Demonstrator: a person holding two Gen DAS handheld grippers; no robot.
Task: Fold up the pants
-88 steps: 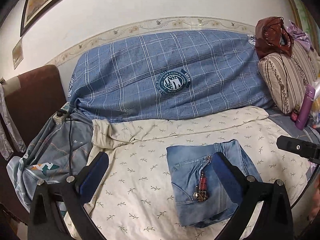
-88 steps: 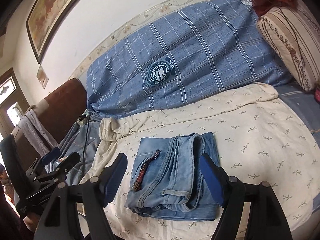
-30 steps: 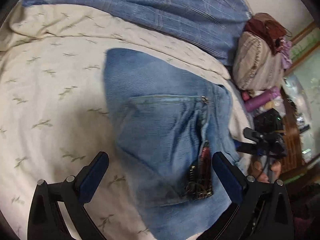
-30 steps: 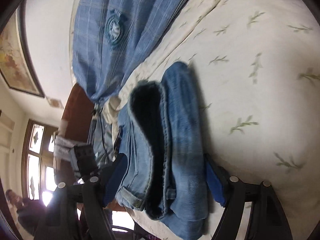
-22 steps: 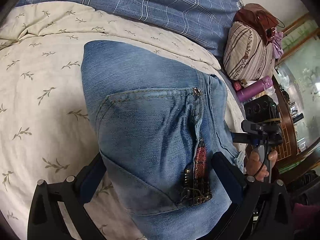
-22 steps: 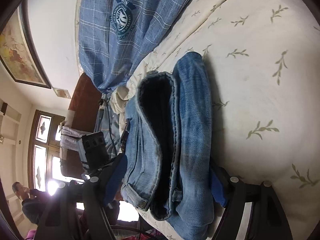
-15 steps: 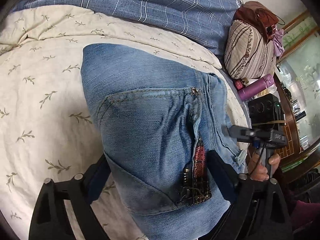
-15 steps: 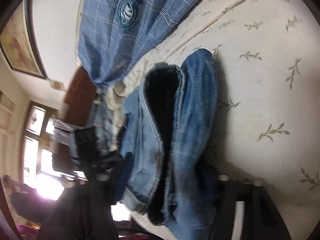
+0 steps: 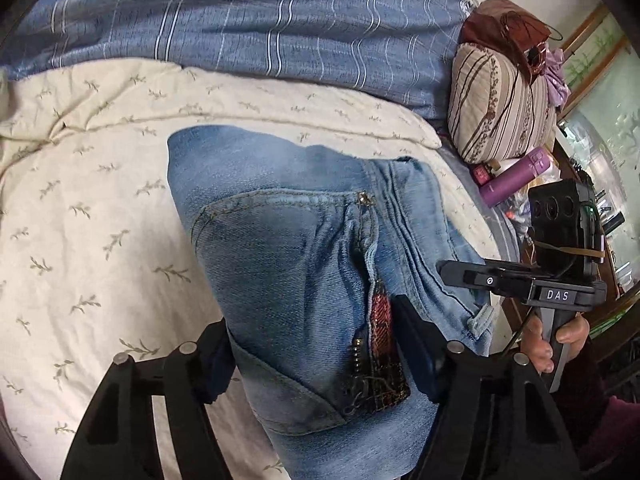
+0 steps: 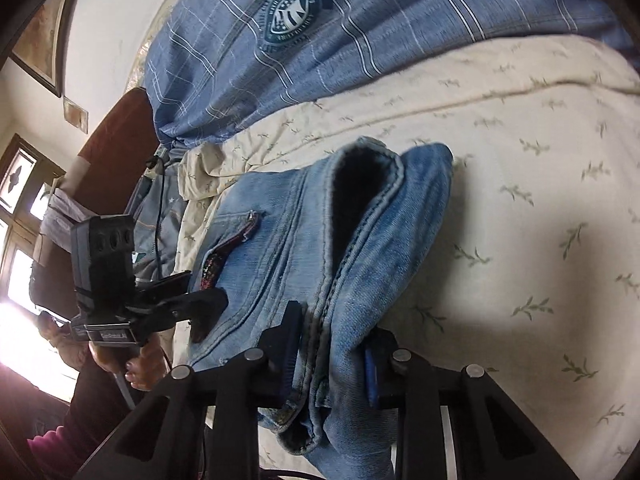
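The folded light-blue denim pants (image 9: 288, 248) lie on the cream leaf-print sheet (image 9: 80, 220), back pocket with a beaded trim up. My left gripper (image 9: 316, 356) is shut on the near end of the stack, one finger each side. My right gripper (image 10: 332, 360) is shut on the other end of the pants (image 10: 360, 240), clamping the waistband layers. Each gripper shows in the other's view: the right one (image 9: 520, 284) at the pants' right edge, the left one (image 10: 176, 304) at their left edge.
A blue plaid duvet (image 9: 280, 20) lies along the wall behind. A striped pillow (image 9: 500, 108) with a brown bag (image 9: 504, 28) and a purple bottle (image 9: 516, 176) sit at the right. A brown headboard (image 10: 116, 136) and windows are at the left.
Both grippers dropped from above the bed to the two ends of the folded pants and closed on them. The stack has shifted slightly on the sheet.
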